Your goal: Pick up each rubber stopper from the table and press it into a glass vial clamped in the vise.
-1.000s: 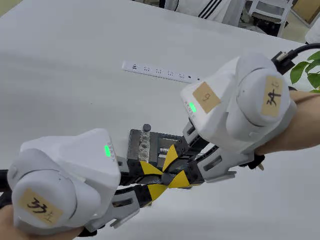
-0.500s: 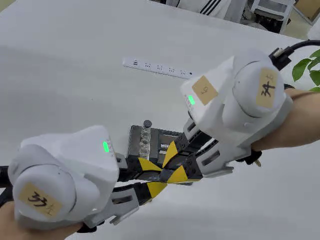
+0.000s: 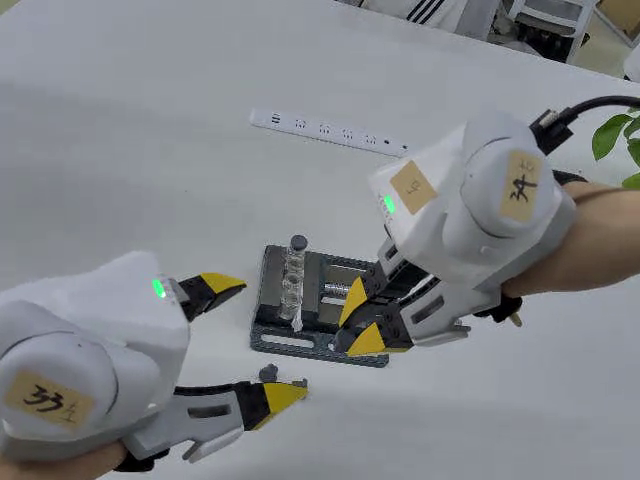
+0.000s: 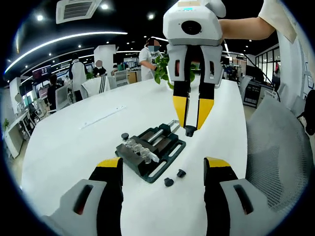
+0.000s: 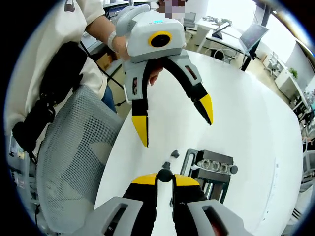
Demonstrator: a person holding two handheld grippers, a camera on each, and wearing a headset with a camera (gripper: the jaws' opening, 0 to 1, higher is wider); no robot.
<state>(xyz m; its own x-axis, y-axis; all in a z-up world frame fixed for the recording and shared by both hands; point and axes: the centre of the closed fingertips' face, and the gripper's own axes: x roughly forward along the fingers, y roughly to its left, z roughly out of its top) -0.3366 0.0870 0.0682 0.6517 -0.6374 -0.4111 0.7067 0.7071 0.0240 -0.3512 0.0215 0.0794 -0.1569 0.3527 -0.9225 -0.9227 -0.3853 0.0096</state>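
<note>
- White desk [image 3: 150,150] in an open office, with a power strip [image 3: 330,133] lying far from the work.
- Right gripper [image 4: 191,120]: jaws almost closed, pinching a black rubber stopper [image 5: 165,175] at their very tips. It hangs above the right part of the vise [image 3: 315,330], beside the vials and not yet over one.
- Left gripper [image 3: 265,337]: jaws spread wide with nothing between them, at the near-left of the vise.
- Glass vials [image 3: 292,288] stand in a row running near to far in the vise. The farthest vial [image 3: 297,243] already wears a dark stopper. The others look open-mouthed (clear glass, so this is hard to confirm).
- Loose stoppers [image 4: 181,173] lie on the desk just off the vise's near edge, two of them close together.
- The step in hand looks like carrying the held stopper across to an open vial. Most of the task seems left to do.
- To do it well:
  - Centre the stopper over one mouth before descending.
  - Come down along the vial's own axis and press straight, so the glass is not levered sideways in the clamp.
  - Go slowly, because the grip is only at the tips and the stopper could twist.
  - Open the jaws only once it sits level.
- The left gripper should stay clear of the row meanwhile.
</note>
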